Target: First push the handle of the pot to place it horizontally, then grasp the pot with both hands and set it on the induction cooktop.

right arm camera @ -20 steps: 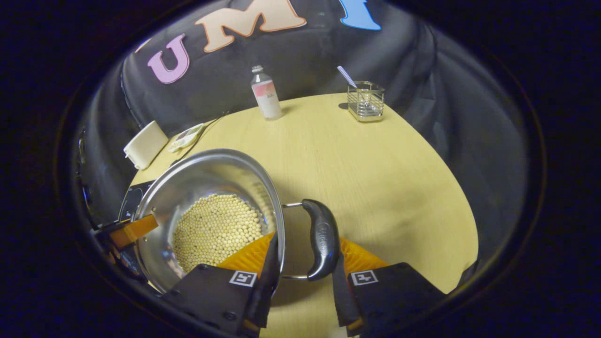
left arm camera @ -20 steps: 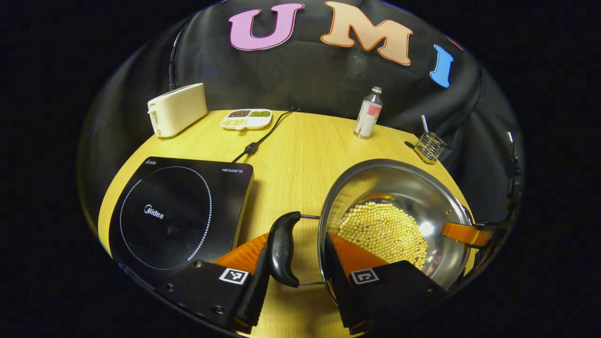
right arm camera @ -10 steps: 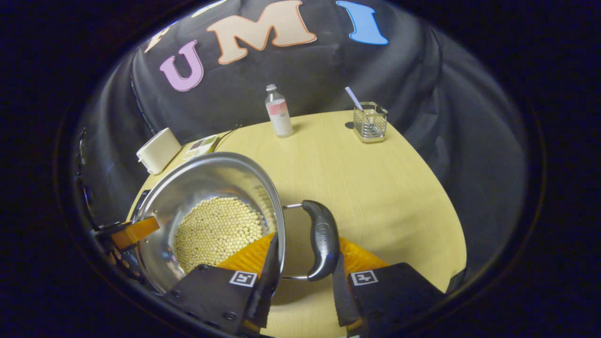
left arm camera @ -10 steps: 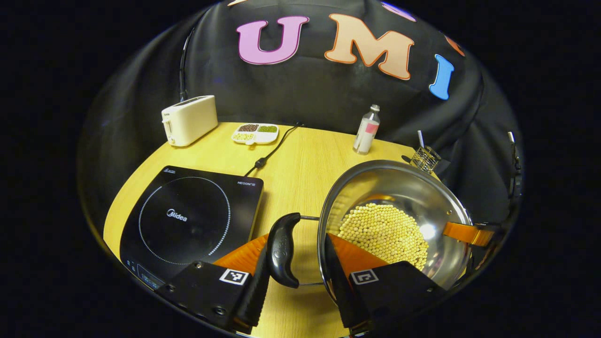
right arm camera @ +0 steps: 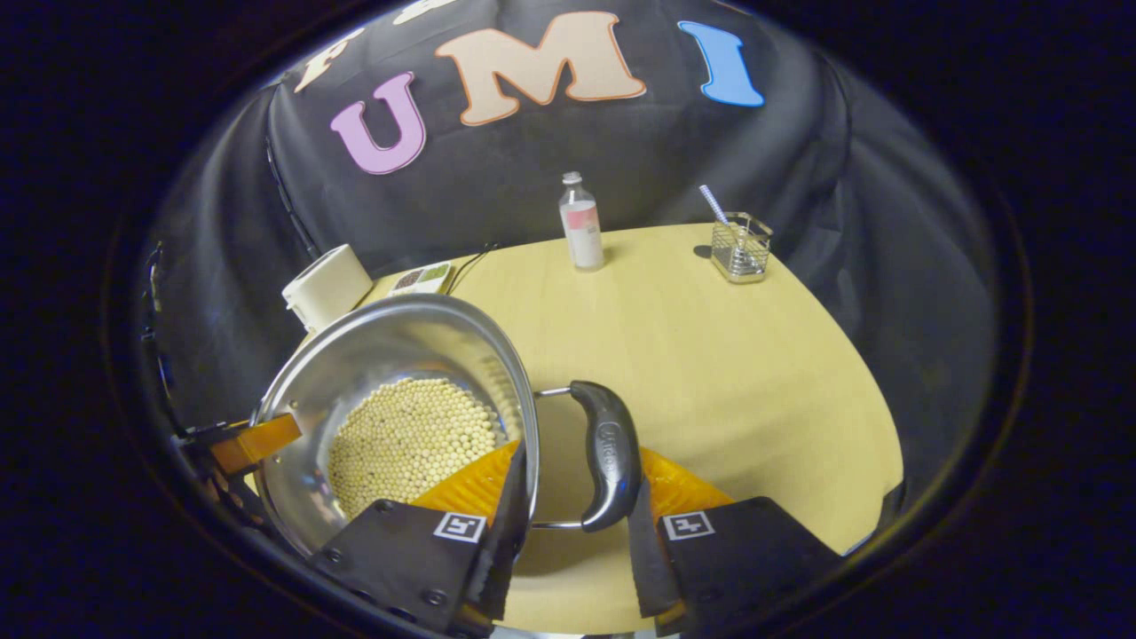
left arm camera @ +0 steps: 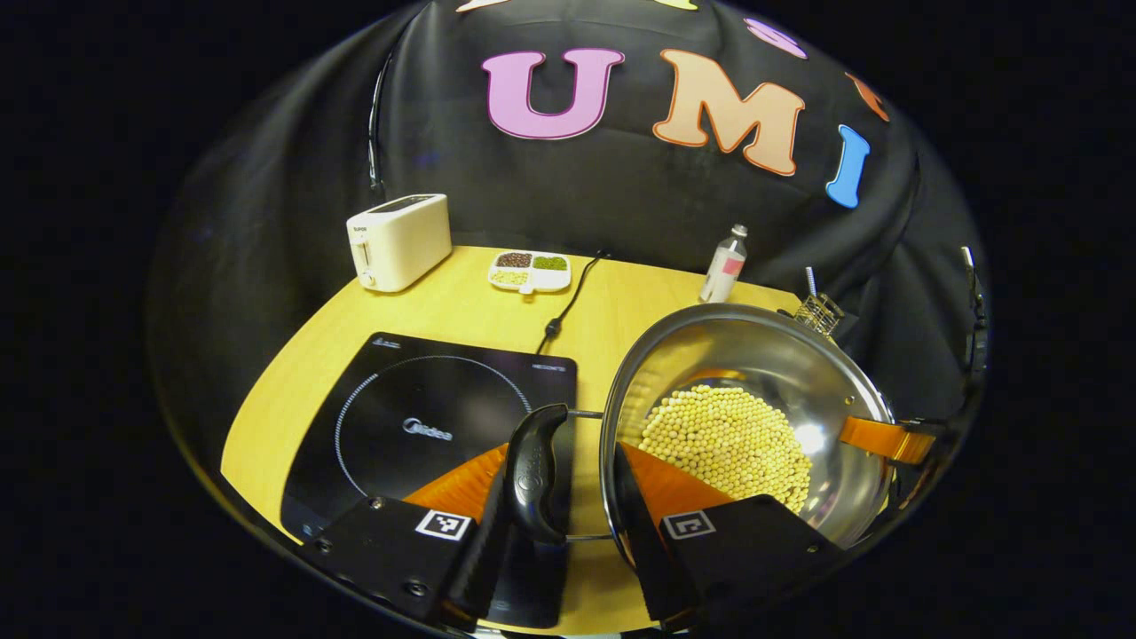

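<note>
Steel pot [left arm camera: 781,355] full of pale beans hangs between our two grippers, its left handle [left arm camera: 534,472] over the near right edge of the induction cooktop [left arm camera: 417,426]. Our left gripper [left arm camera: 568,532] clamps that handle and the pot wall; our right gripper [right arm camera: 568,524] clamps the right handle [right arm camera: 608,453] likewise, above the wooden bench [right arm camera: 728,355]

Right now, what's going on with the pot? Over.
Both hand-held grippers clamp the pot handles. Pot lifted, beside the cooktop. Nothing blocking.
</note>
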`<state>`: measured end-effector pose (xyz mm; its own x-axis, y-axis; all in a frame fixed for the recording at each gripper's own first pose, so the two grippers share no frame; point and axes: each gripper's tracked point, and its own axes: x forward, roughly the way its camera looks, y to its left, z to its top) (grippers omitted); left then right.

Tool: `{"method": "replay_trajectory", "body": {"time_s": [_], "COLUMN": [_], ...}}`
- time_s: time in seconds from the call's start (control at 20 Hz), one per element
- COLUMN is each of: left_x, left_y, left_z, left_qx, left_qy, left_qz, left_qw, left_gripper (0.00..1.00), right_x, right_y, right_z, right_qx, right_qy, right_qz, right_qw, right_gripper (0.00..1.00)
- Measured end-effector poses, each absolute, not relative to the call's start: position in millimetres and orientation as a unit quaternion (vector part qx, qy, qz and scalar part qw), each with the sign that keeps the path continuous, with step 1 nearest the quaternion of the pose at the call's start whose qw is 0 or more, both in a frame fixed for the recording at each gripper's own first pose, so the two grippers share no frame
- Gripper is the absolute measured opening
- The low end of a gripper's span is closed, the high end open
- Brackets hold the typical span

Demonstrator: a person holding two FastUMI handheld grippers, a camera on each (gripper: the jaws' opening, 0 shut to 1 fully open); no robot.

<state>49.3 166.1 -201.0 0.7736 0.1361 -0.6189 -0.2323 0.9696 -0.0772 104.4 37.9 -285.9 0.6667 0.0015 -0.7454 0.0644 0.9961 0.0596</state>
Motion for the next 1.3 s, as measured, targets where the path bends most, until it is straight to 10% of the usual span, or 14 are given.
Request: {"method": "replay_trajectory", "body": {"time_s": [1.3], "left_x": [15.2], "left_y": [390.5], "left_z": [-212.1], "left_qx": [-0.057], "left_qy": [0.342], "left_qz": [0.118], "left_qw": [0.931], "left_gripper": [0.66], "right_x": [109.2], "right_y": [272.2], "right_z": [-335.0], "right_qx": [0.058], "right_qy": [0.431], "right_qz": [-0.022], "right_qw": [0.900], "right_gripper": [0.53]}}
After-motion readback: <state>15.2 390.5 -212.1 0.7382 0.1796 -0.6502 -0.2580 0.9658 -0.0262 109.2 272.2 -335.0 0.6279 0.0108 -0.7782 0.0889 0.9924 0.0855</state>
